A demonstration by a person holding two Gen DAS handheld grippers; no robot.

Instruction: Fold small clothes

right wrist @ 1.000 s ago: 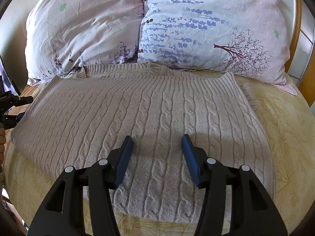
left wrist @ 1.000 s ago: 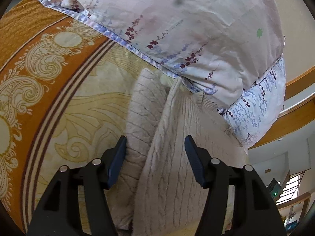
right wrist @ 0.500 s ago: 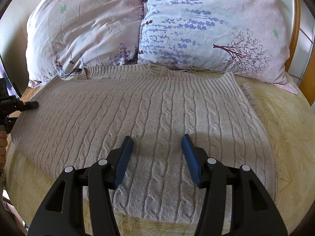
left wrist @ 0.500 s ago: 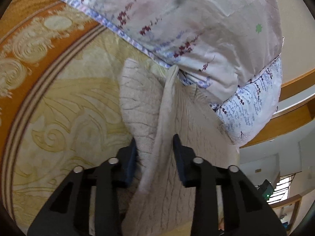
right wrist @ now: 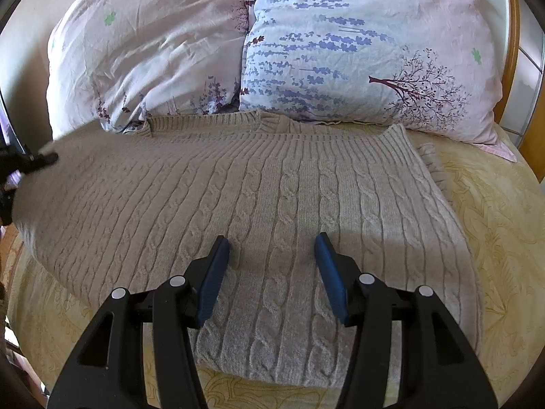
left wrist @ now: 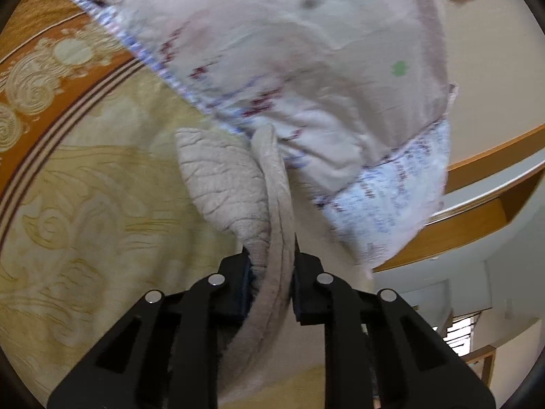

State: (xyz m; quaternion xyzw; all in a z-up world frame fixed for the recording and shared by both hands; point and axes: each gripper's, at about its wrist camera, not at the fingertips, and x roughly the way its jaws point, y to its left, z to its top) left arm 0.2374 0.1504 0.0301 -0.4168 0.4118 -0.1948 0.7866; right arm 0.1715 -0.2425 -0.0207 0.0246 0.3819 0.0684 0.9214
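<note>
Our left gripper (left wrist: 270, 269) pinches the beige sweater's (right wrist: 272, 204) edge; right gripper (right wrist: 272, 262) hovers spread. We should lift evenly, folding across.

Two pillows, a pink pillow (right wrist: 146, 54) and a blue-flowered pillow (right wrist: 357, 44), stand side by side against the far edge of the beige knit sweater (right wrist: 259, 187), closing off the way past its collar. Bare yellow bedspread (right wrist: 504, 225) lies open to the right of the sweater and along its near hem. A wooden bed frame (right wrist: 511, 68) rises behind the pillows on the right.
</note>
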